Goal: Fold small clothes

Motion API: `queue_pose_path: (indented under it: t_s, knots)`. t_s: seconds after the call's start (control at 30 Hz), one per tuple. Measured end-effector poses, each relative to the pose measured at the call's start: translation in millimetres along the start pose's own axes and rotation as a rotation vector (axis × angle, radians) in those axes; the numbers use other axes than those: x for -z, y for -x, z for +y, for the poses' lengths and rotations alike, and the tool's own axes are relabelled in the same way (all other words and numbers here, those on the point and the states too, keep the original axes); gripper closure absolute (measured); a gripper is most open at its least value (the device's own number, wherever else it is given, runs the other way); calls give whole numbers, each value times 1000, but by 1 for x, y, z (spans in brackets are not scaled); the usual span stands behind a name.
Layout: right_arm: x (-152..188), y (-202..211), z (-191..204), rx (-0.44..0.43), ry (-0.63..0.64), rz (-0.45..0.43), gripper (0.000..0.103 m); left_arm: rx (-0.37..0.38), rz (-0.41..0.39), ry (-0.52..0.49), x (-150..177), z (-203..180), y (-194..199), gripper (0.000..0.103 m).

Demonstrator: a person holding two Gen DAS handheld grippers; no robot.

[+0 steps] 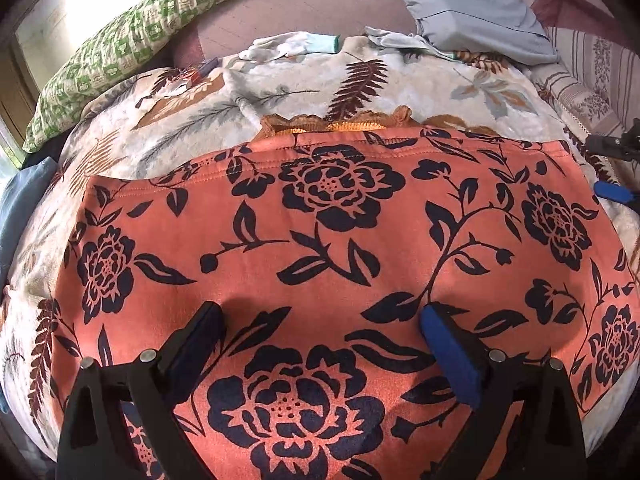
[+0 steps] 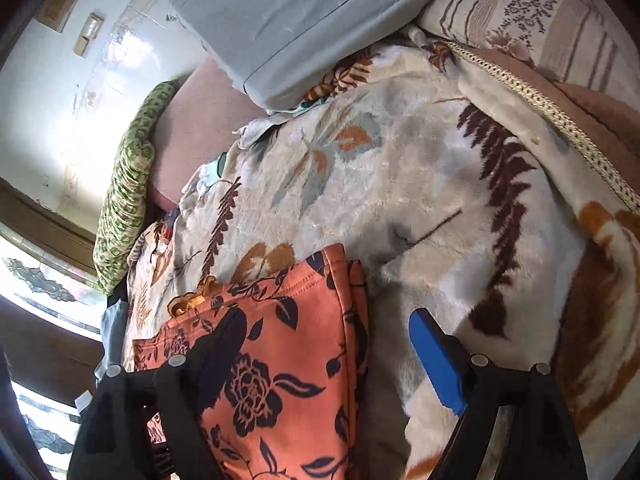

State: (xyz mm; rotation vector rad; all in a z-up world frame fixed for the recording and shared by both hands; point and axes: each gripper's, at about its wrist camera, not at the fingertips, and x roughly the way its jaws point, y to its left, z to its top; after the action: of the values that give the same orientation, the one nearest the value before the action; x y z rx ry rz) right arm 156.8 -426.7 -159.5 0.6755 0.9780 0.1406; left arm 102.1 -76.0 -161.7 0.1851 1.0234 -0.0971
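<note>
An orange garment with a dark floral print (image 1: 320,248) lies folded flat on a leaf-patterned blanket (image 1: 280,92); an orange lace trim (image 1: 340,122) peeks out at its far edge. My left gripper (image 1: 320,316) is open and empty, hovering over the garment's near part. My right gripper (image 2: 324,328) is open and empty over the garment's right edge (image 2: 280,344); its left finger is above the cloth, its blue-padded right finger (image 2: 436,356) above the blanket (image 2: 420,184). The right gripper also shows at the right edge of the left wrist view (image 1: 612,168).
A green patterned pillow (image 1: 132,40) lies far left. A grey-blue folded cloth (image 1: 472,8) and white gloves (image 1: 296,44) lie at the blanket's far edge. A striped cushion (image 2: 532,12) sits at far right. A wall and window frame are left.
</note>
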Motion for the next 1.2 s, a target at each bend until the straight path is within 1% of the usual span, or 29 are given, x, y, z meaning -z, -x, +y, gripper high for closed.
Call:
queue_pose_path:
  t_s: [0.03,0.07,0.1,0.13,0.17,0.2,0.23,0.27,0.3,0.33,0.37,0.4,0.47,0.5,0.53,0.57,0.6,0.63,0.67,0.77,0.83,0.9,0.93,1.0,1.03,1.1,1.13,1.2]
  knots:
    - [-4,-11,2,12,11,23,17,-4,-4,-8,0,-2,0,3]
    - [-5,-21,2,18,38,68,19,-4,-6,-10,0,-2,0,3]
    - [-4,-30,2,40,64,105,23,-3,-8,-9,1,-2,-1,2]
    - [-3,-33,6,61,84,119,35,-1,-13,-8,1,-1,-1,2]
    - [-1,-33,12,54,113,134,44,-2,-19,-8,2,-1,-2,1]
    - [0,-34,18,45,139,155,71,-5,-23,-9,2,-2,-2,1]
    - [3,-37,20,65,154,173,81,-9,-25,-12,2,-2,-3,1]
    - [3,-43,21,105,171,192,83,-10,-26,-14,2,-2,-2,1]
    - [7,-48,19,136,184,211,92,-6,-24,-15,2,-2,-1,1]
    - [8,-51,16,149,178,210,95,-1,-23,-17,2,-1,-1,1]
    - [7,-48,16,152,164,193,95,2,-25,-19,3,0,-1,1]
    - [8,-40,25,174,194,152,96,1,-26,-20,3,0,-2,0]
    - [13,-23,48,216,297,63,96,-12,-26,-19,3,-2,-3,0]
    - [15,-23,51,234,313,54,96,-17,-24,-18,3,-3,-4,0]
    - [17,-32,48,266,316,87,96,-21,-19,-21,2,-4,-4,0]
    - [19,-48,40,301,313,158,93,-21,-13,-27,1,-4,-3,0]
    - [22,-57,31,297,291,189,93,-12,-3,-30,-1,-2,0,0]
    - [21,-50,28,274,264,156,92,-6,-3,-17,-2,3,5,0]
    - [21,-42,30,252,241,139,89,-9,-25,11,-4,8,13,0]
    - [28,-3,40,196,248,67,70,3,-117,73,-7,26,43,0]
    - [41,30,37,131,198,24,30,-2,-142,99,-4,35,56,0]
    - [62,64,25,27,96,-18,29,9,-137,120,1,41,61,0]
    - [76,77,19,-26,36,-22,29,14,-128,132,5,42,62,0]
    - [106,98,7,-140,-82,-17,29,30,-106,146,12,41,59,0]
    - [123,100,4,-181,-125,-2,29,30,-96,147,15,39,58,0]
    - [155,94,-1,-232,-201,57,29,35,-87,148,20,34,58,0]
    - [169,88,-2,-243,-227,85,29,46,-85,147,22,32,60,0]
    - [190,69,-3,-228,-260,145,29,54,-89,129,26,29,65,0]
